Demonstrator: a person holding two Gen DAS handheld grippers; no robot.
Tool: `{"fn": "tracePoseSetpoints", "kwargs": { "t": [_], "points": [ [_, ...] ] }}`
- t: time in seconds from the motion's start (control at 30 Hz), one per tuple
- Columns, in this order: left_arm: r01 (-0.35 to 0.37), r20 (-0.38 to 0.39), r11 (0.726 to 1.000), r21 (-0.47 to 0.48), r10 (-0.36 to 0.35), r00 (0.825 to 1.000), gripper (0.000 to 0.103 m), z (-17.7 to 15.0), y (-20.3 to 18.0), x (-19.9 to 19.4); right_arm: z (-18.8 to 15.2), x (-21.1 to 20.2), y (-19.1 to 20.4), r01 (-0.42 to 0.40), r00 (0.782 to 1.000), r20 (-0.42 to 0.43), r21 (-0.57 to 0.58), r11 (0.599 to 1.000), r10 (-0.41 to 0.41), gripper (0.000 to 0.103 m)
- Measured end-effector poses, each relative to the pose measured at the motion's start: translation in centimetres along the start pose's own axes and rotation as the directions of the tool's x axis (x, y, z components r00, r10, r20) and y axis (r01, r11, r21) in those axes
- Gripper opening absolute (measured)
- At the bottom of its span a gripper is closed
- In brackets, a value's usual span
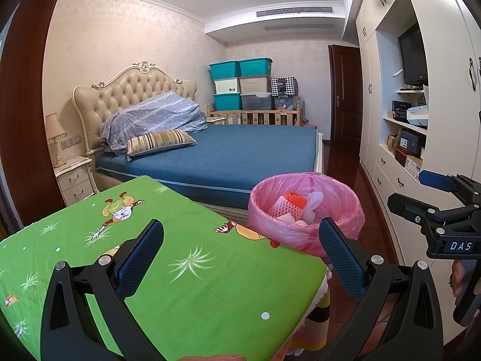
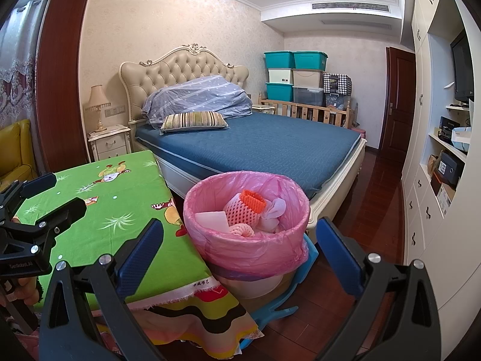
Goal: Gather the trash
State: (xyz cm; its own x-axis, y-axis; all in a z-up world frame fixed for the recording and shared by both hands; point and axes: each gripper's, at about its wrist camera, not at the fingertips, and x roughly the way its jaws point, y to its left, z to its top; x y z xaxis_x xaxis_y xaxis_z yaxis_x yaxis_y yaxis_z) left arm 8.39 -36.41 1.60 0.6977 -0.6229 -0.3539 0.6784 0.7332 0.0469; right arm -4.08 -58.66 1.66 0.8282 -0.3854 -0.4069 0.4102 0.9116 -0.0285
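Note:
A bin with a pink liner (image 1: pixel 303 219) stands on the floor beside a table under a green cartoon cloth (image 1: pixel 168 258). It also shows in the right wrist view (image 2: pixel 249 240). Inside lie a pink foam net with an orange one (image 2: pixel 246 206), a white sheet (image 2: pixel 212 221) and other scraps. My left gripper (image 1: pixel 240 249) is open and empty above the table's right part. My right gripper (image 2: pixel 239 248) is open and empty just in front of the bin. Each gripper shows at the edge of the other's view, the right one (image 1: pixel 421 192) and the left one (image 2: pixel 54 192).
A blue bed (image 2: pixel 264 147) lies behind the bin. White cupboards and shelves (image 2: pixel 436 180) run along the right wall. A blue plastic object (image 2: pixel 297 282) lies under the bin. A nightstand with a lamp (image 2: pixel 109 141) and a yellow chair (image 2: pixel 15 150) stand at the left.

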Motion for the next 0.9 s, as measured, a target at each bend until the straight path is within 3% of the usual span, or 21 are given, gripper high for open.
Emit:
{"fn": "tracePoseSetpoints", "kwargs": {
  "t": [0.5, 0.73, 0.9],
  "points": [
    [0.000, -0.001, 1.000, 0.003, 0.000, 1.000, 0.097, -0.1, 0.0, 0.0, 0.0, 0.0, -0.1, -0.001, 1.000, -0.001, 0.001, 1.000, 0.001, 0.098],
    [-0.025, 0.045, 1.000, 0.005, 0.025, 0.999, 0.097, -0.6, -0.2, -0.6, 0.0, 0.0, 0.2, 0.003, 1.000, -0.004, -0.004, 1.000, -0.003, 0.098],
    [-0.022, 0.017, 1.000, -0.001, 0.022, 1.000, 0.097, -0.1, 1.0, -1.0, 0.3, 0.5, 1.7, -0.026, 1.000, -0.012, -0.020, 0.999, 0.026, 0.098]
  ]
}}
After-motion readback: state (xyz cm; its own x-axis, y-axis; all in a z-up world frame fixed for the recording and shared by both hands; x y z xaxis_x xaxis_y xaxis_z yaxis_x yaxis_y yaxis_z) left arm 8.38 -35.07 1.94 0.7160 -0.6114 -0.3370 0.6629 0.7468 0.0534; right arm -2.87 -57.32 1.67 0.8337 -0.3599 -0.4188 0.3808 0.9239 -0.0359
